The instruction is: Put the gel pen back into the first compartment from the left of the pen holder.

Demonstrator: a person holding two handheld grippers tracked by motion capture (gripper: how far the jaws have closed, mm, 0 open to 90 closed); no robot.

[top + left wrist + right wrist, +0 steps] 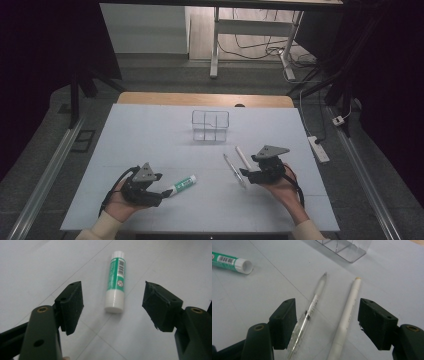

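Lower left of high view: left gripper (162, 192) released, jaws astride glue stick (182, 184) w/o touching, lined up to grab; centre-right: right gripper (245, 176) released too, straddling clear pen (234, 170) & white pen (243, 157), aim unclear.

the glue stick (115, 282) bears a barcode and a red prohibition sign; no words legible.

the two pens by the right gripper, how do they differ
The clear pen has a see-through barrel with a dark band, while the white pen is opaque and plain. The clear pen ends in a tapered tip; the white pen ends blunt with a yellowish cap. The clear pen lies nearer the glue stick. Both lie flat, nearly parallel, untouched between the right gripper's open jaws.
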